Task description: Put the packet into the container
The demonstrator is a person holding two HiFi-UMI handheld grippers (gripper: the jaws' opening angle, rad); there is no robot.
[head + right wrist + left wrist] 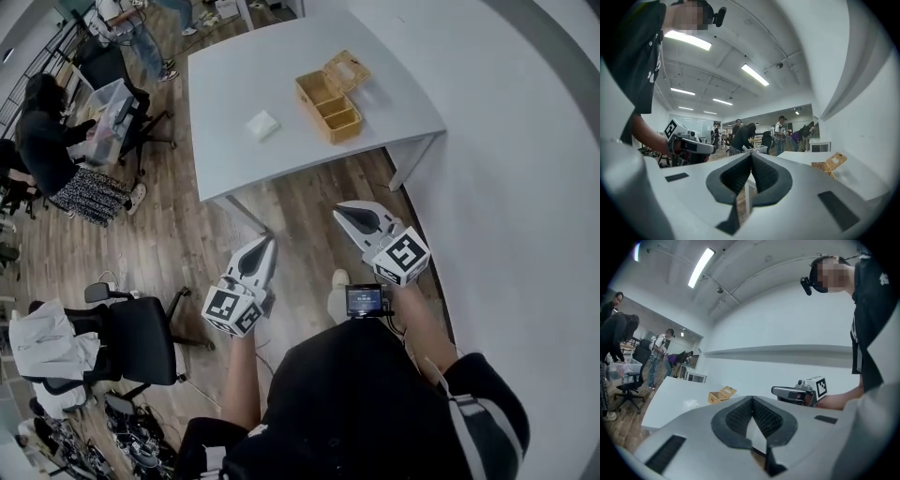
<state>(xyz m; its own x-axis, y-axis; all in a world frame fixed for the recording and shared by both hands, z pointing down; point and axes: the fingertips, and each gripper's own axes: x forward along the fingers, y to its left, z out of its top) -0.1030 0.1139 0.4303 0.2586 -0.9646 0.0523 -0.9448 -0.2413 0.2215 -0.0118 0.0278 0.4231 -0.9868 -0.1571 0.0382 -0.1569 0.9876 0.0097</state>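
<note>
White packet [262, 125] sits way out ahead, lined up with the left gripper [270, 242], box [330, 106] ahead of the right gripper [339, 214], both shut and empty.

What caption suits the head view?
Shut left gripper and right gripper face a table bearing a packet and open container.

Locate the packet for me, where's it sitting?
Head view, upper middle: the packet lies flat on the white table, left of the open wooden container and apart from it.
</note>
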